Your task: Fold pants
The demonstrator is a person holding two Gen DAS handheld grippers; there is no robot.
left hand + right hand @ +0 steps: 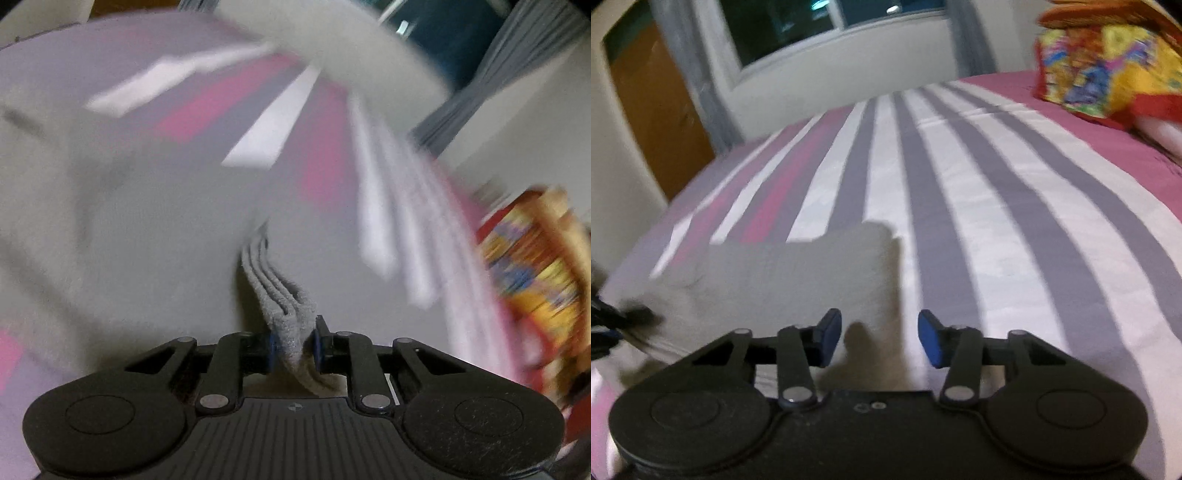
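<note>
The grey fleece pants (129, 229) fill most of the blurred left wrist view. My left gripper (295, 345) is shut on several stacked layers of their edge, and the cloth hangs lifted in front of it. In the right wrist view the pants (798, 273) lie as a folded grey block on the striped bedsheet (960, 206), just ahead and left of my right gripper (880, 338). That gripper is open and empty, its blue pads (928, 338) apart above the cloth's near right corner. The left gripper shows as a dark blur at the left edge (613, 317).
A bright yellow and red patterned pillow (1108, 59) lies at the bed's far right; it also shows in the left wrist view (532, 266). A window (820, 22), grey curtains and a wooden door (653, 118) stand beyond the bed.
</note>
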